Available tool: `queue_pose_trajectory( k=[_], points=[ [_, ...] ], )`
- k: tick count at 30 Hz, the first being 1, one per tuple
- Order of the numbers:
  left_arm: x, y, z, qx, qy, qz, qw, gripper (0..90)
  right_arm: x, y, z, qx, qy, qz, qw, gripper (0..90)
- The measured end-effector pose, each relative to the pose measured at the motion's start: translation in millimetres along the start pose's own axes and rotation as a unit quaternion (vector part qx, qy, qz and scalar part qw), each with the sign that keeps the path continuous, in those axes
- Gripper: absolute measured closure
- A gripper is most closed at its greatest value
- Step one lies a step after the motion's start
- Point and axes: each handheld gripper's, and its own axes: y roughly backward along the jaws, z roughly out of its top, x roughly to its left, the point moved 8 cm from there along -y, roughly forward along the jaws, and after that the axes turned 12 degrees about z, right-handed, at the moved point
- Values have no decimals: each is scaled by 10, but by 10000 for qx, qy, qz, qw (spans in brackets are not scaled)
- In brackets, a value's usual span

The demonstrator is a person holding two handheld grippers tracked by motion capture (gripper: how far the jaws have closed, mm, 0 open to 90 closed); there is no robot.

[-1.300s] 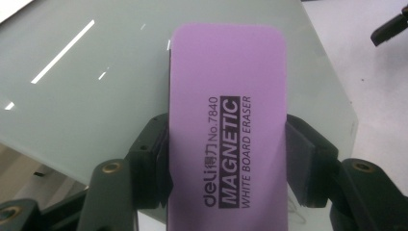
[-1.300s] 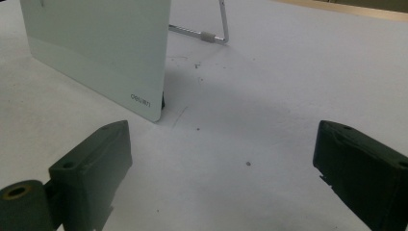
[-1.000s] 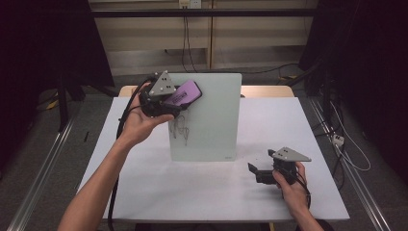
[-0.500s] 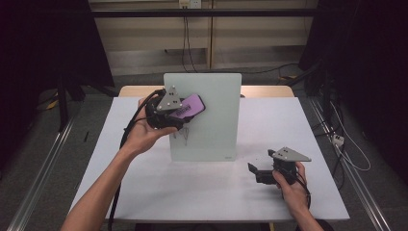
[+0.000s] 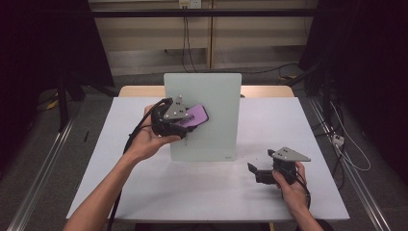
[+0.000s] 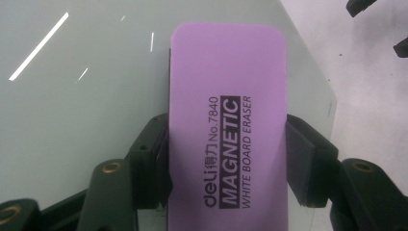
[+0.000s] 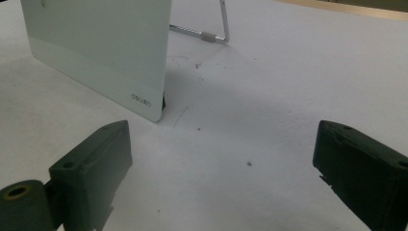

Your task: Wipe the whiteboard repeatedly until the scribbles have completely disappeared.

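Note:
A pale glass whiteboard (image 5: 214,94) stands upright mid-table, leaning back on a wire stand (image 7: 211,35). My left gripper (image 5: 186,123) is shut on a purple magnetic whiteboard eraser (image 5: 196,115) and holds it flat against the board's left half. In the left gripper view the pads (image 6: 161,159) clamp the eraser (image 6: 228,96) by its long sides, over the board (image 6: 72,106). My right gripper (image 5: 255,170) rests low at the table's front right, open, with nothing between its jaws (image 7: 221,168); the board's lower corner (image 7: 144,98) lies ahead of it.
The white tabletop (image 5: 207,187) stretches in front of the board. Its front edge is near the person's forearms. A cable (image 5: 132,139) trails from the left gripper along the left arm. Dark floor and rails flank the table.
The left gripper has slid the eraser down the board's face and slightly right. The dark scribble seen below it earlier is mostly covered or gone. The right gripper has stayed put.

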Motion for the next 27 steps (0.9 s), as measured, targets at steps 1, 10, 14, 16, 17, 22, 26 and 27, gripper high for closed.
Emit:
queue_pose_trajectory(
  k=[1,10,14,16,17,22,26,27],
  points=[
    [17,9,11,-14,2,44,10000,413,-2,2,-1,1,0,-1,10000,64],
    [341,201,44,-118,205,387,9990,413,2,1,-2,5,-1,5,10000,64],
    [446,269,25,-160,303,478,9983,413,2,1,0,2,0,1,10000,64],
    [454,273,6,-171,311,495,9981,413,2,1,-1,2,-2,-1,10000,64],
    [448,270,-1,-167,298,490,9982,413,1,1,-1,3,-6,-2,10000,64],
    [374,246,-64,-62,204,468,9987,413,2,2,-1,0,6,-2,10000,64],
    [280,213,-146,-41,175,389,9991,413,1,2,-1,1,5,-3,10000,64],
    [260,207,-160,-36,197,372,9991,413,3,0,-2,6,0,-3,10000,64]
  ],
)
